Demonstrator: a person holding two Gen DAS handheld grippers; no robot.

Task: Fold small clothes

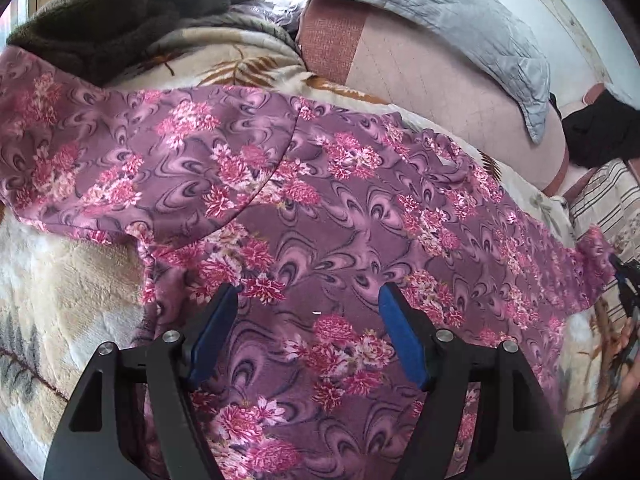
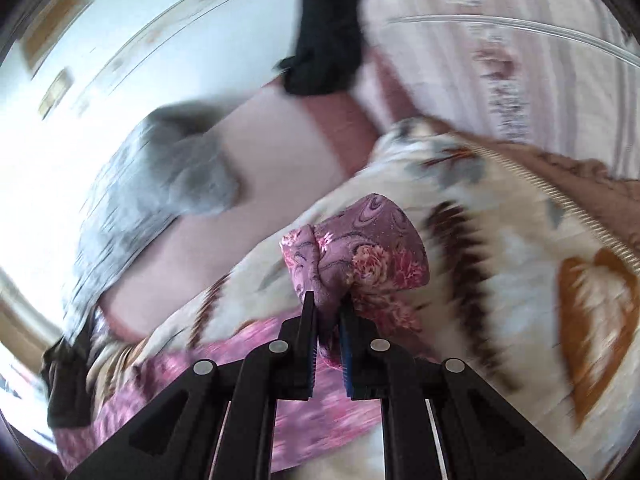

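A purple garment with pink flowers (image 1: 320, 208) lies spread across a cream leaf-print blanket (image 1: 68, 280). My left gripper (image 1: 310, 290) is open just above the garment's near part, with its blue-padded fingers wide apart and nothing between them. My right gripper (image 2: 329, 302) is shut on a bunched edge of the same purple garment (image 2: 360, 240) and holds it lifted above the blanket (image 2: 500, 248). The right gripper also shows at the far right edge of the left wrist view (image 1: 624, 280), at the garment's right end. The right wrist view is blurred.
A dark brown fleece (image 1: 112, 12) is piled at the back left. A pink cushion (image 1: 420, 80) with a grey quilted cloth (image 1: 460, 20) over it lies behind the garment. A black cloth (image 1: 600, 132) and striped bedding (image 1: 608, 204) are at the right.
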